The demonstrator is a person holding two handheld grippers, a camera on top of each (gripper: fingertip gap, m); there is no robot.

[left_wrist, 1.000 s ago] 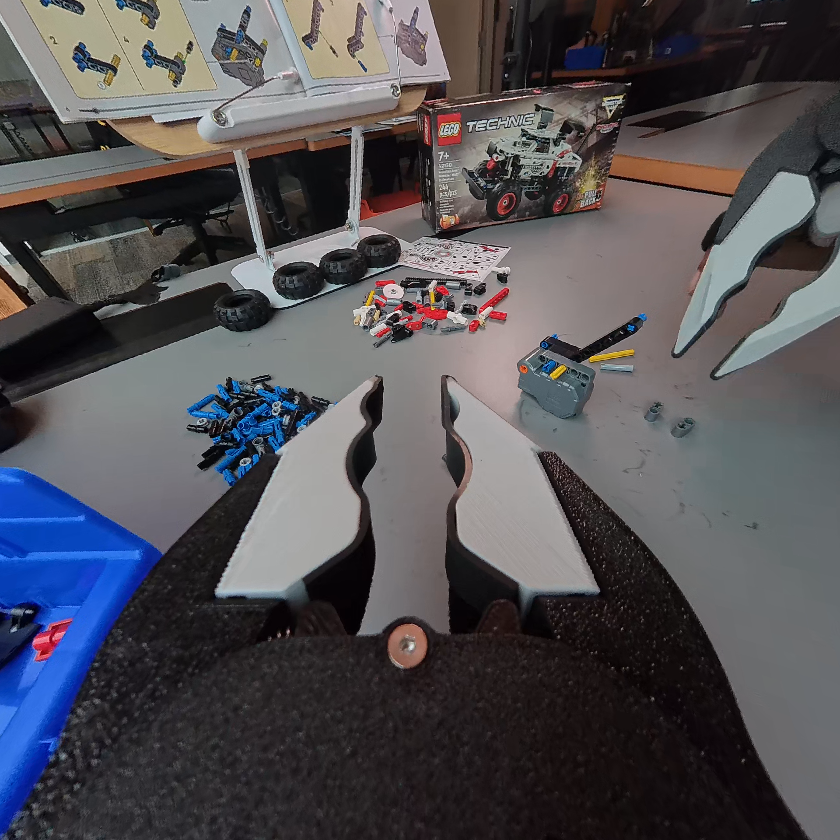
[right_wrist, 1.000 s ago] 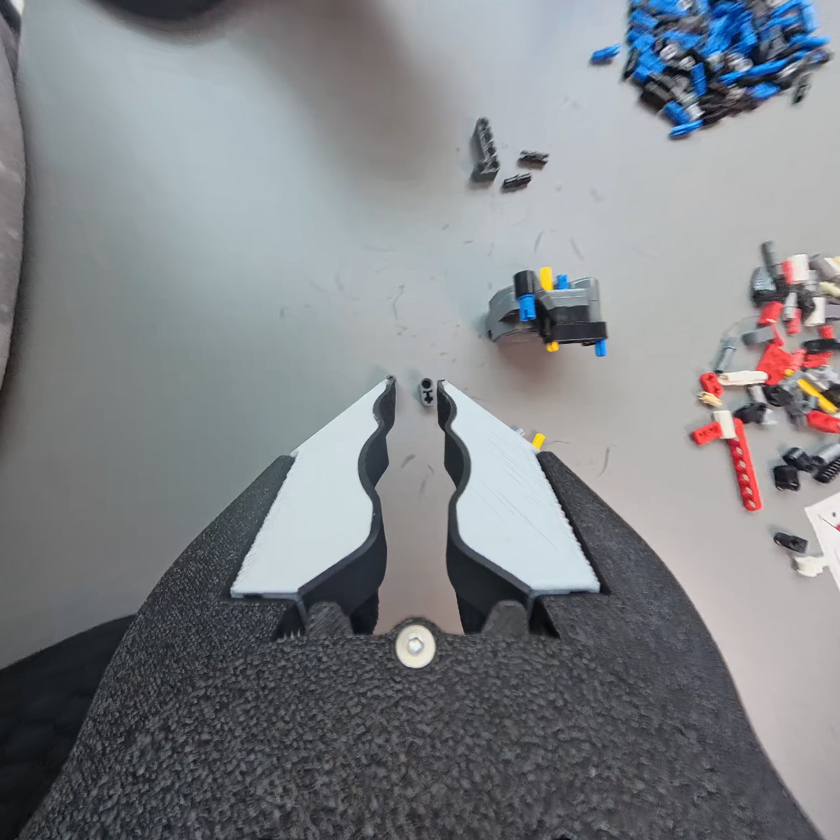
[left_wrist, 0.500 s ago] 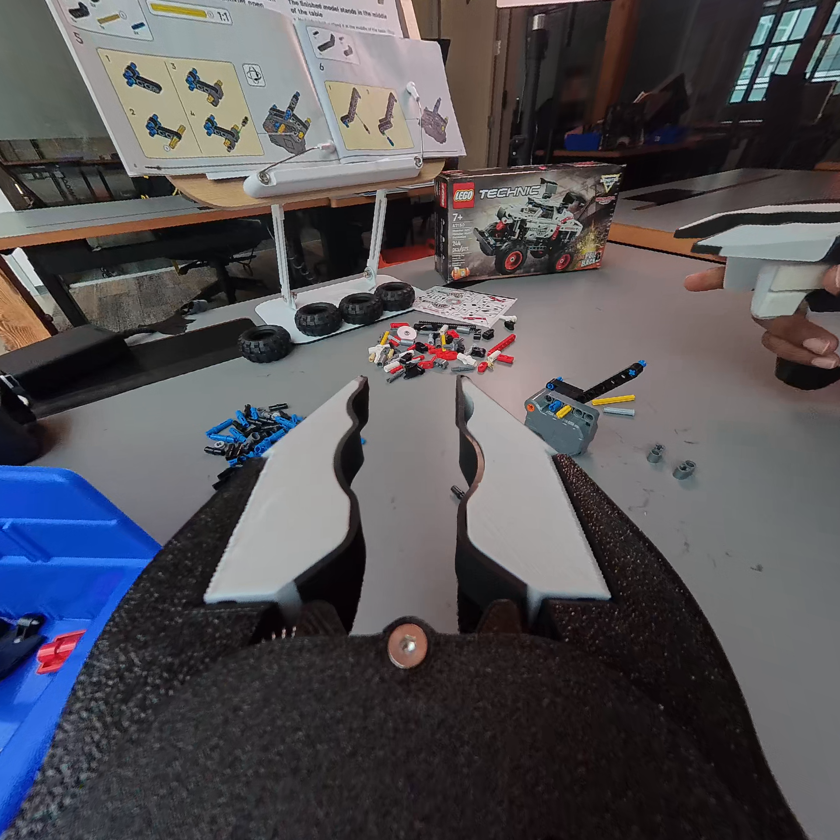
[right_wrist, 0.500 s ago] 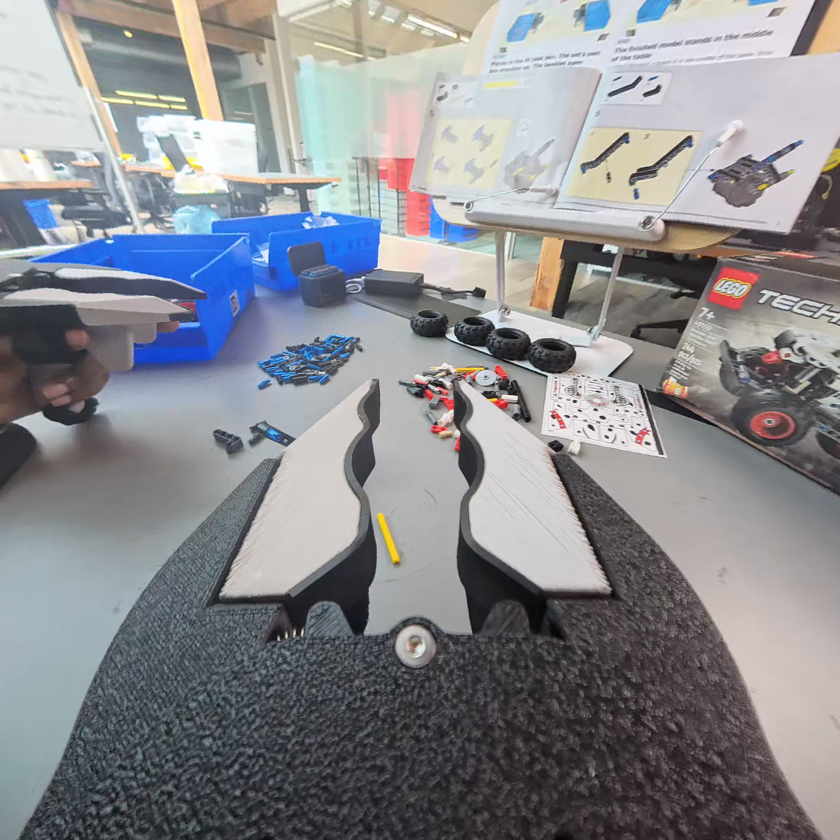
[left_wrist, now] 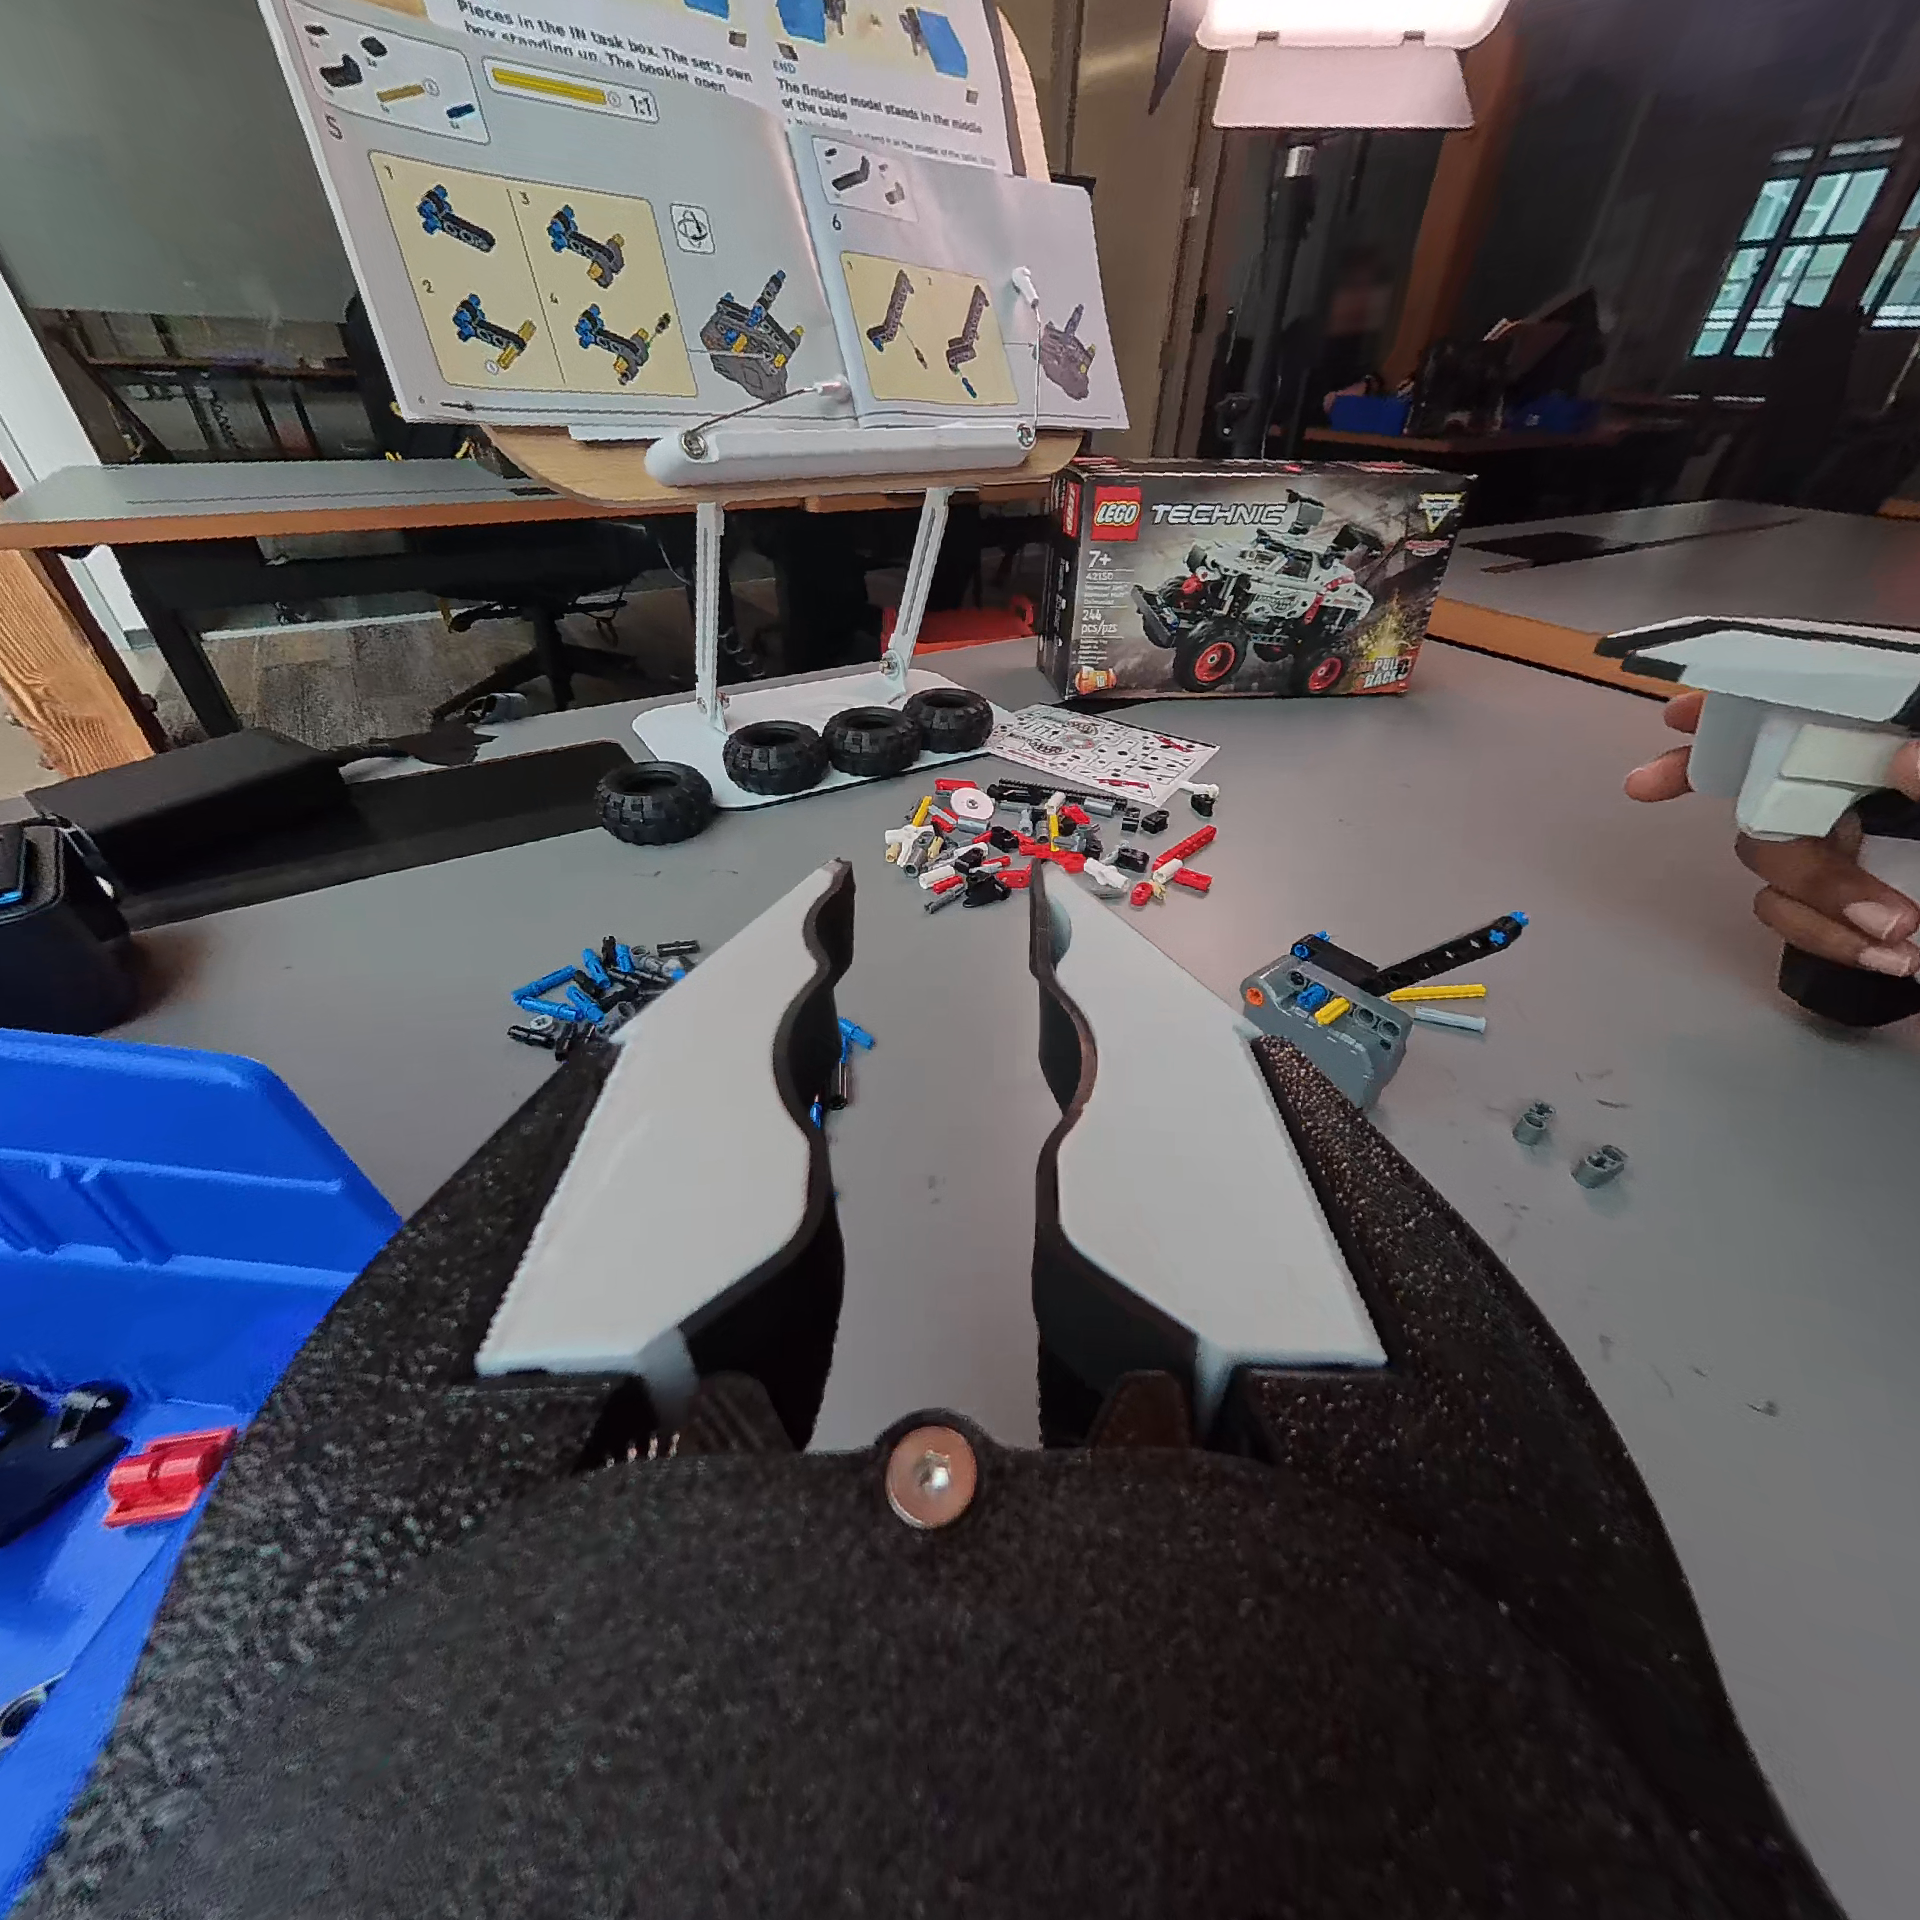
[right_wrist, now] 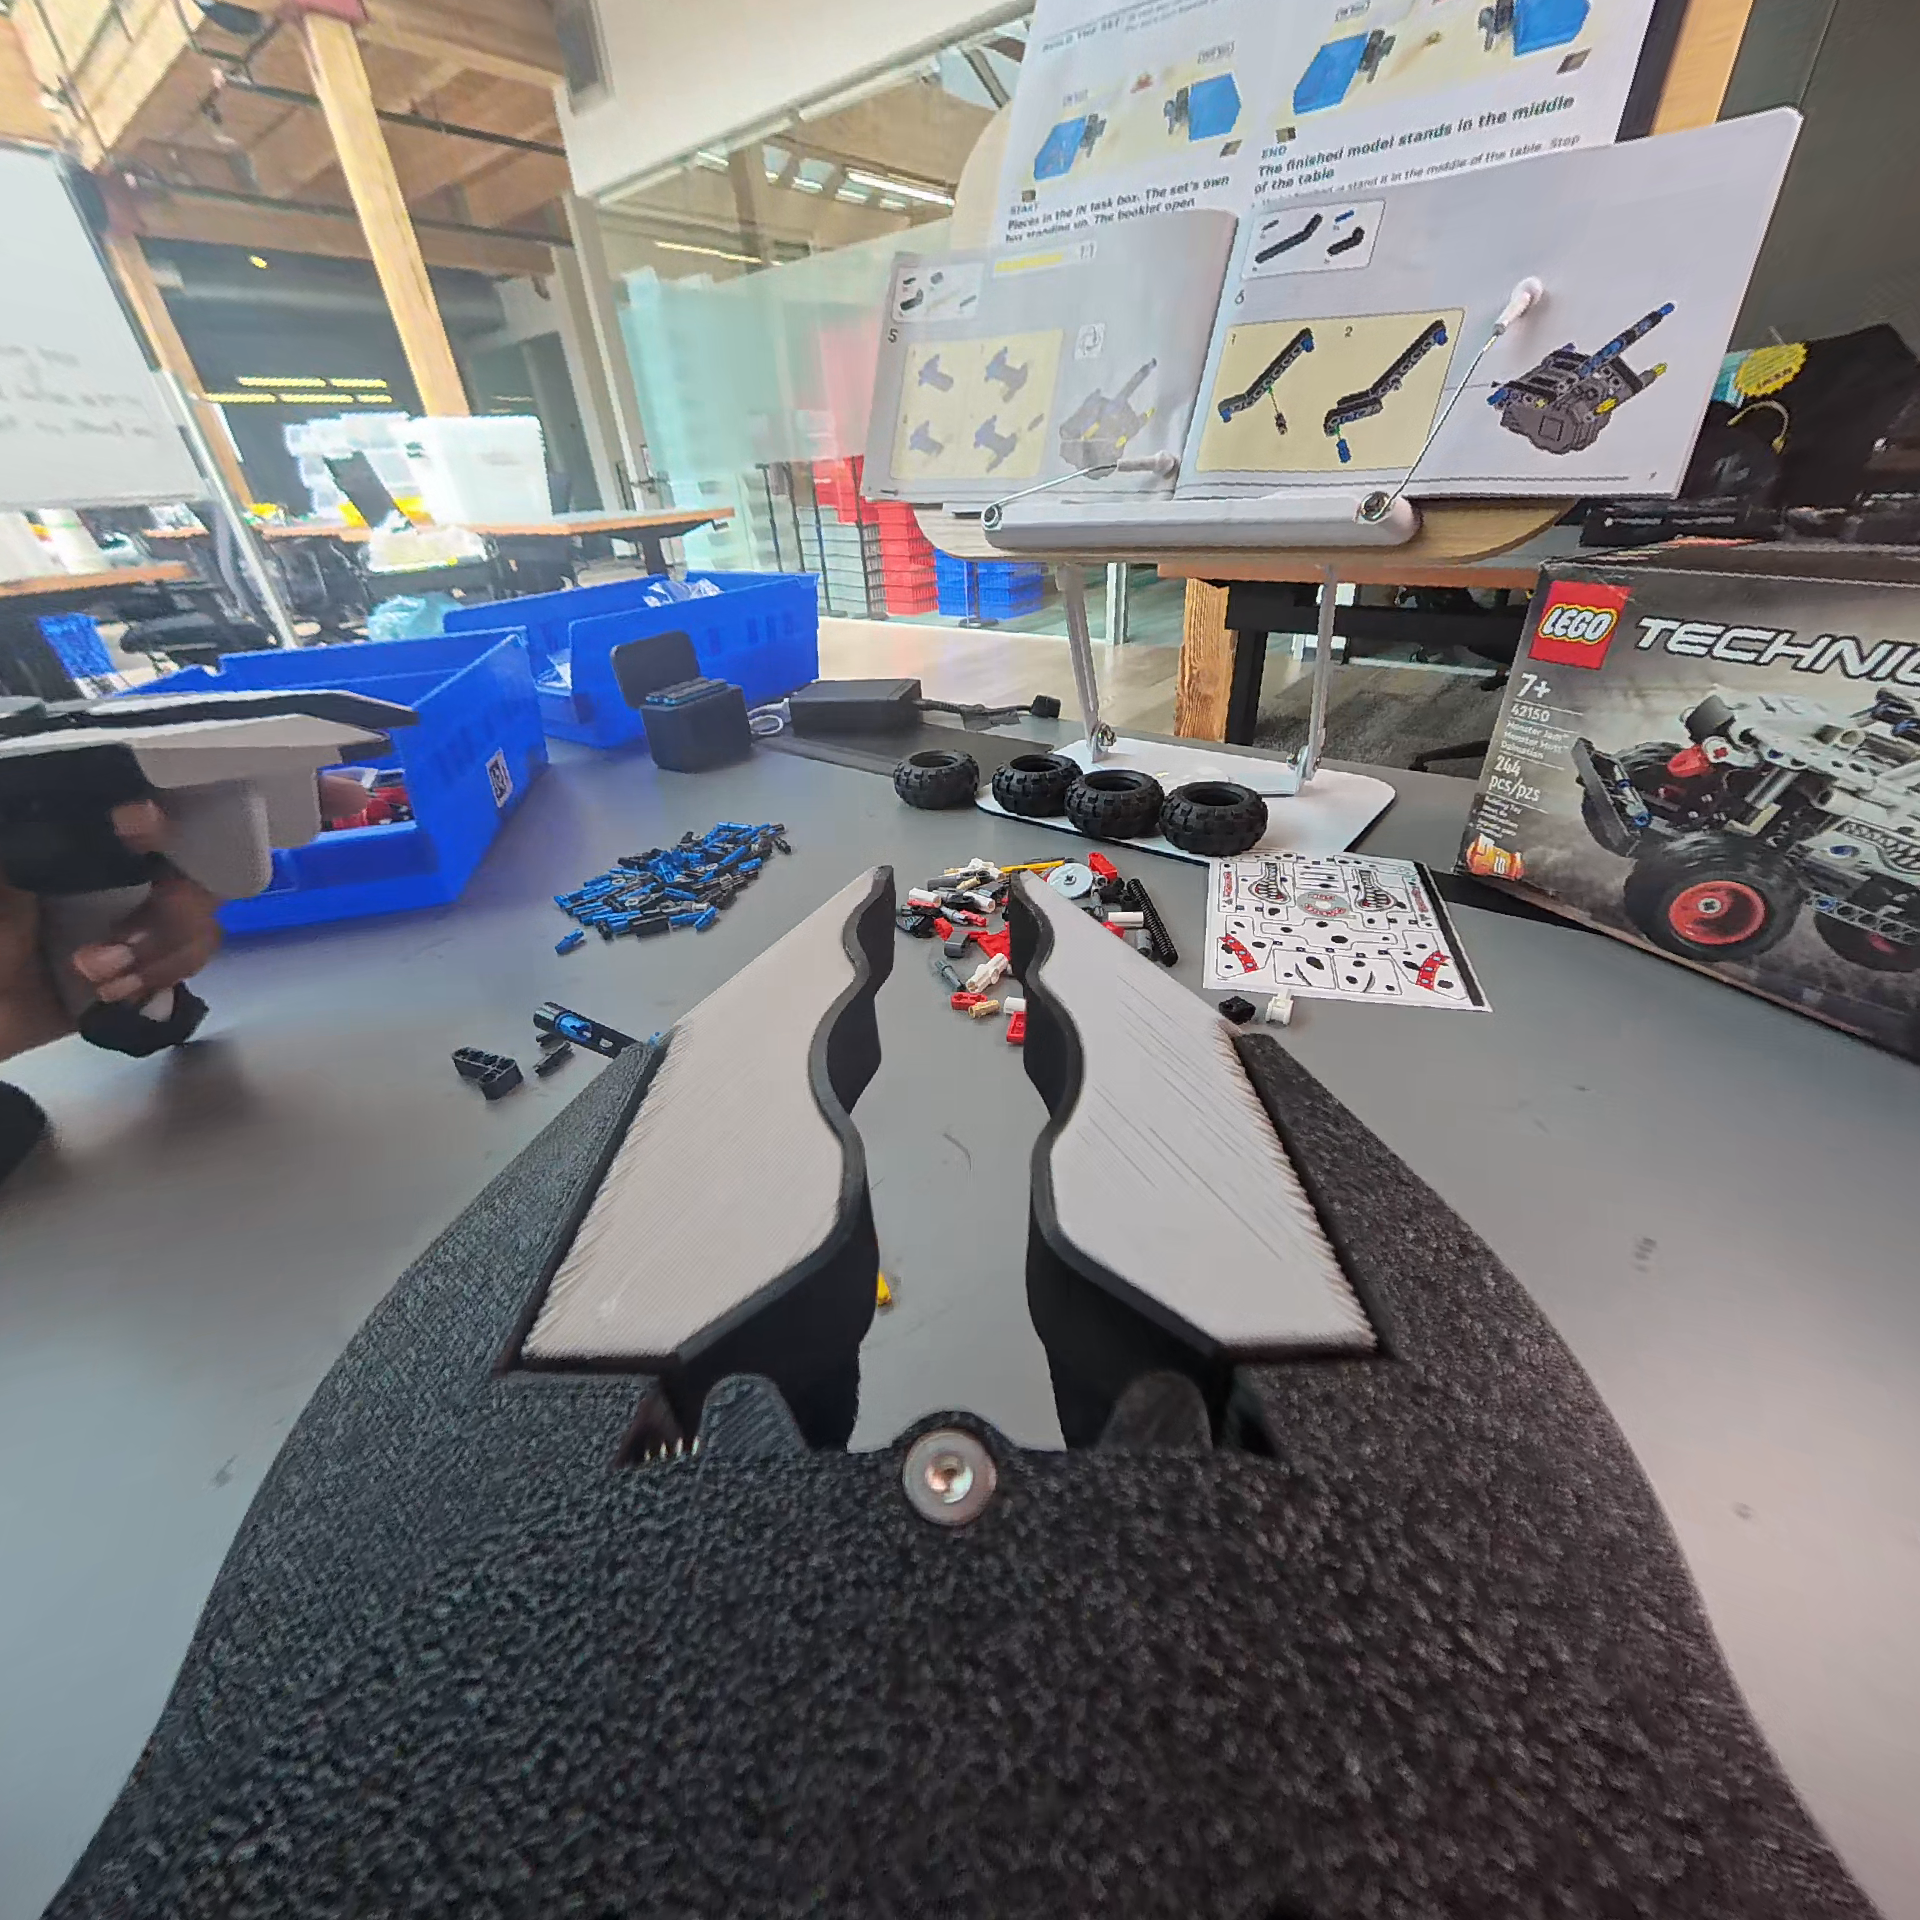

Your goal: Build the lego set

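Blue bin point(left_wrist: 156, 1195) holds a red piece point(left_wrist: 166, 1473); black pieces point(left_wrist: 52, 1444) beside.

Grey partial assembly point(left_wrist: 1328, 1023) lies beside loose parts point(left_wrist: 1039, 844).

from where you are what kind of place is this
Probably an open-plan workshop or lab: long desks behind a glass partition, stacked blue bins, and exposed timber beams.
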